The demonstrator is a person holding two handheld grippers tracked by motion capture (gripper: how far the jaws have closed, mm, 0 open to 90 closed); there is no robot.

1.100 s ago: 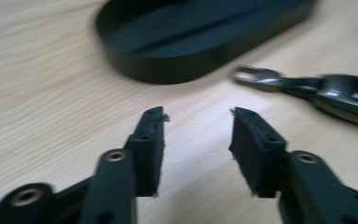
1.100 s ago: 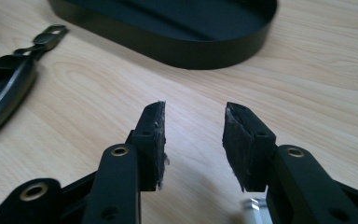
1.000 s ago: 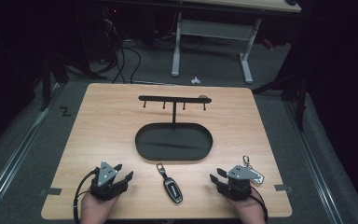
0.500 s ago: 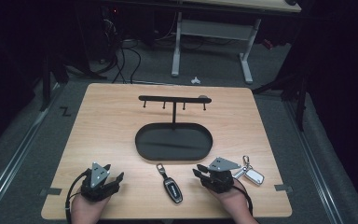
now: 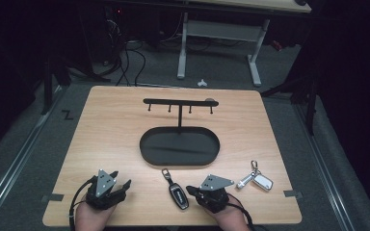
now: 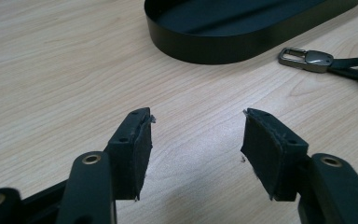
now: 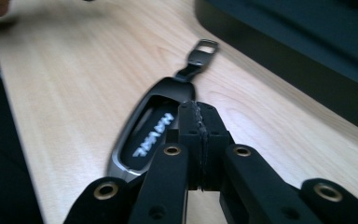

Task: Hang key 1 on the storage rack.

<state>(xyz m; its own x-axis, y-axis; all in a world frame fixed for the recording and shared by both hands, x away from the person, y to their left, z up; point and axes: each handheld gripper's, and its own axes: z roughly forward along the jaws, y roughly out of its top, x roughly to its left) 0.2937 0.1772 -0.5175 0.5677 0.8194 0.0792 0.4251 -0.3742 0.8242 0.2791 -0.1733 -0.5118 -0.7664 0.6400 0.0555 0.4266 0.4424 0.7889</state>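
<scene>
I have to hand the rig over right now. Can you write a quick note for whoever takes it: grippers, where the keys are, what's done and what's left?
Left gripper: open, empty, low over the near left of the table.
Right gripper: jaws shut, nothing between them, tips right at the black key fob, which lies flat on the table between the two grippers.
Silver key fob with its ring lies flat to the right of the right gripper.
Black oval tray is empty; no keys on the hook rack above it.
Done: nothing moved yet.
Left: probably open the right gripper, grasp the black fob, then deal with both sets of keys.
</scene>
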